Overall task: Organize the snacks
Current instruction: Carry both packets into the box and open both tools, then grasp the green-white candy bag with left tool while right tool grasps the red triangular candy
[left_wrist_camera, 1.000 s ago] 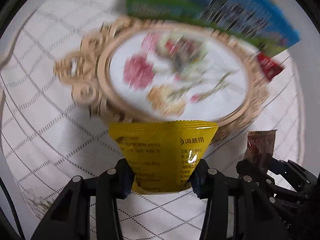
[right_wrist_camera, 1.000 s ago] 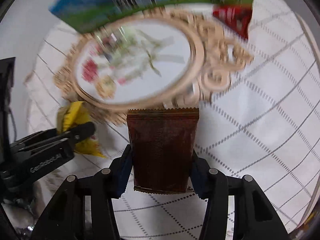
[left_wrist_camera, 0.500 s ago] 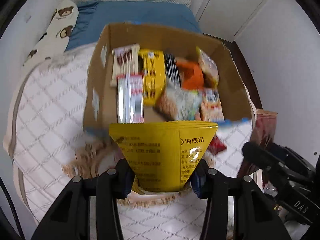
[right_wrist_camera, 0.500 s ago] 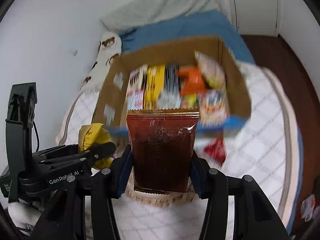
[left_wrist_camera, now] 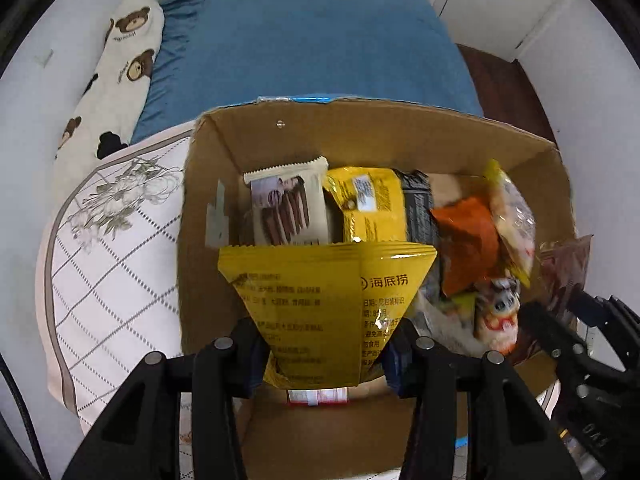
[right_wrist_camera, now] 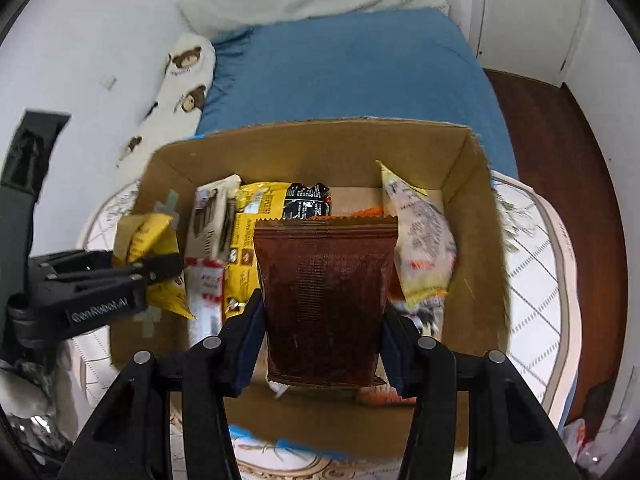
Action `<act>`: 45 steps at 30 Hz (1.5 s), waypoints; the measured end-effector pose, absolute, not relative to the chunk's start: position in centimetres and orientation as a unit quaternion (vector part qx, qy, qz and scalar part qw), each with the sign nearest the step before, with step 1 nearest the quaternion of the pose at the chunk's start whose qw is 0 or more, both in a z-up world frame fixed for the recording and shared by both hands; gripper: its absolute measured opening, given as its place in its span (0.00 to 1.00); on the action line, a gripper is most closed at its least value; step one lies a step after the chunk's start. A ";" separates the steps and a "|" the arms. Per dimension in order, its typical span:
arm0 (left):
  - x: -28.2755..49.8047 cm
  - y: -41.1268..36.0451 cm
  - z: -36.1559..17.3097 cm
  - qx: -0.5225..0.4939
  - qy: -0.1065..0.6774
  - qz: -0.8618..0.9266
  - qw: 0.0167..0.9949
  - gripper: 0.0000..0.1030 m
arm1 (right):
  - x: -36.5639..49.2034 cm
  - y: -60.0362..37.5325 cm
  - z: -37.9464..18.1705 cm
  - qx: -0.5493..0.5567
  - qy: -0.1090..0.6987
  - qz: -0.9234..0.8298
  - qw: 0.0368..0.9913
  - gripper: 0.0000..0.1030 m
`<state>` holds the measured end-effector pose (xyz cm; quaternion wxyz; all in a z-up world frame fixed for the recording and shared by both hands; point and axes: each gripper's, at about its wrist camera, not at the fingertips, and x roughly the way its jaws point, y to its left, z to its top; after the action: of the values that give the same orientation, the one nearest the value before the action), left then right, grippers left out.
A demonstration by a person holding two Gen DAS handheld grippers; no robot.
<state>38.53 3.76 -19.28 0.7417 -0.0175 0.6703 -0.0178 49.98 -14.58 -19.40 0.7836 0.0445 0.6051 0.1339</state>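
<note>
hovering over the cardboard box (left_wrist_camera: 208, 184), already partly filled with several snacks. left gripper (left_wrist_camera: 326, 354) clamping a yellow packet (left_wrist_camera: 320, 304); right gripper (right_wrist_camera: 322, 350) clamping a brown packet (right_wrist_camera: 324, 300), both above the box opening. remaining, seemingly: lowering and dropping these 2 among the packed ones.

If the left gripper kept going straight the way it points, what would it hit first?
Probably the snacks packed in the open cardboard box: the left gripper, shut on its yellow foil packet, aims near the beige chocolate-stick packet. Depth is unclear.
</note>
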 end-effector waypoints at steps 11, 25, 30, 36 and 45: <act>42.3 4.8 -24.1 -0.065 0.714 -0.030 0.696 0.73 | 54.2 -12.5 -24.9 0.064 0.655 0.143 0.739 0.78; 40.3 3.5 -21.7 -0.033 0.664 -0.025 0.746 0.82 | 52.4 -15.9 -23.2 0.047 0.628 0.095 0.771 0.93; 38.1 3.7 -19.8 -0.042 0.640 -0.021 0.767 0.82 | 50.5 -16.8 -21.0 0.029 0.607 0.082 0.790 0.93; 34.8 2.6 -15.9 -0.033 0.596 -0.023 0.802 0.82 | 47.4 -18.3 -18.1 0.026 0.576 0.073 0.814 0.93; 29.5 1.8 -10.3 -0.033 0.534 -0.031 0.844 0.82 | 42.3 -18.9 -13.6 0.023 0.535 0.080 0.840 0.93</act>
<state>29.53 1.82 -10.31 0.8441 -0.0328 0.5342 -0.0312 42.34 -18.90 -13.64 0.8404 0.0235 0.5355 0.0801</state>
